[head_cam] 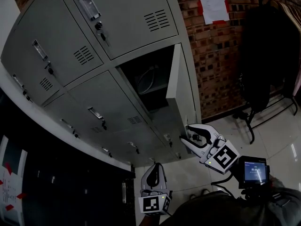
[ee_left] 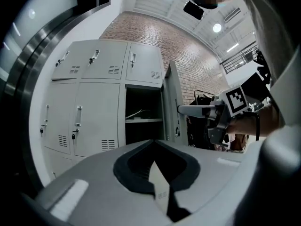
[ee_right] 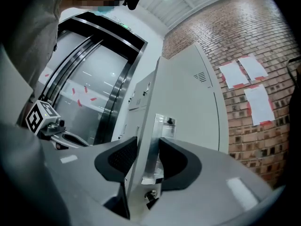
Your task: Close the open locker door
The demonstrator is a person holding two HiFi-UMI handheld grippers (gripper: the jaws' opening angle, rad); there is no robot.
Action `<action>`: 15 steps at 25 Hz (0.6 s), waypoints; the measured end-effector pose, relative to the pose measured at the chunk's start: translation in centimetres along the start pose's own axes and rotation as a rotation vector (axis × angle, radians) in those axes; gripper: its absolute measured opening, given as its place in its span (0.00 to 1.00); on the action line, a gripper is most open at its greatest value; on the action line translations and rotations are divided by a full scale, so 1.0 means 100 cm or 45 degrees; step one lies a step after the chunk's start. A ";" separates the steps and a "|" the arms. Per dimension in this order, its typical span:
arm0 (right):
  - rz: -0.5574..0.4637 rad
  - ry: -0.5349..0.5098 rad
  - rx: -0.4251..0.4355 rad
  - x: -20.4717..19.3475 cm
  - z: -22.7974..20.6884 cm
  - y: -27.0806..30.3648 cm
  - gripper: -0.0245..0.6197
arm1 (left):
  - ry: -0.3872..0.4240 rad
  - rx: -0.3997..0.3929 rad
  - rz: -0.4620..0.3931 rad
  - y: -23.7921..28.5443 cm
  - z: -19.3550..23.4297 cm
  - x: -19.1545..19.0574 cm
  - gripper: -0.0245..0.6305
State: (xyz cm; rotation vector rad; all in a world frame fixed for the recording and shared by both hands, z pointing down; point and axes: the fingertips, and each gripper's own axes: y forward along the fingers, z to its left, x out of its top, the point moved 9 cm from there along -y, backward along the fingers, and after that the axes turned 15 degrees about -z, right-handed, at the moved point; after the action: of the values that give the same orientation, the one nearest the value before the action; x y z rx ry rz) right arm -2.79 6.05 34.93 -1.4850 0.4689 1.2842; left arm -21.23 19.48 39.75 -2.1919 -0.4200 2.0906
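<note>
**item: locker door** (head_cam: 175, 74). status: open, standing out from the cabinet face, so closing is not yet done. its free edge, with the metal handle plate (ee_right: 164, 126), sits between the jaws of your right gripper (head_cam: 186, 133). the jaws are clamped on it, one pad on each face.
- done, as it reads: you have the door in hand.
- left to do: swing it across to the gripper's left until it lies flush with its neighbours, then let go.

**item: your left gripper** (head_cam: 154, 165). jaws together, nothing in them. it hangs below and to the left of the right gripper, well apart from the door, pointing toward the cabinet.

**item: open compartment** (head_cam: 134, 72). it lies beyond the right gripper and to its left.
- contents: a shelf (ee_left: 143, 120) runs across it, with a thin pale curved piece (head_cam: 149, 79) above. you cannot tell what that piece is.
- nothing shows sticking out past the opening, so the door's path looks free.

**item: other lockers** (head_cam: 84, 55). all shut, contents hidden.
</note>
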 end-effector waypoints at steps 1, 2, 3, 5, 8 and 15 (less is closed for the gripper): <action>-0.008 0.004 0.012 -0.002 0.001 0.004 0.28 | 0.003 0.017 0.004 -0.001 0.001 0.000 0.04; -0.015 0.007 0.023 -0.004 0.002 0.008 0.28 | 0.006 0.035 0.006 -0.002 0.003 -0.001 0.04; -0.019 0.008 0.034 -0.007 0.003 0.012 0.28 | 0.009 0.053 0.006 -0.003 0.005 -0.003 0.04; -0.024 0.009 0.052 -0.011 0.004 0.021 0.27 | 0.014 0.088 0.003 -0.005 0.010 -0.005 0.04; -0.025 -0.003 0.077 -0.020 0.006 0.036 0.27 | 0.009 0.125 -0.010 -0.003 0.019 -0.006 0.04; -0.009 -0.070 0.080 -0.046 0.012 0.085 0.26 | 0.010 0.138 -0.023 0.012 0.068 -0.018 0.04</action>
State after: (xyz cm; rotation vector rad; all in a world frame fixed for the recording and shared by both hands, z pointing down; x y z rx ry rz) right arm -11.87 2.57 35.32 -1.3946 0.4638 1.2902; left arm -27.88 17.02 40.79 -2.1272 -0.3163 2.0436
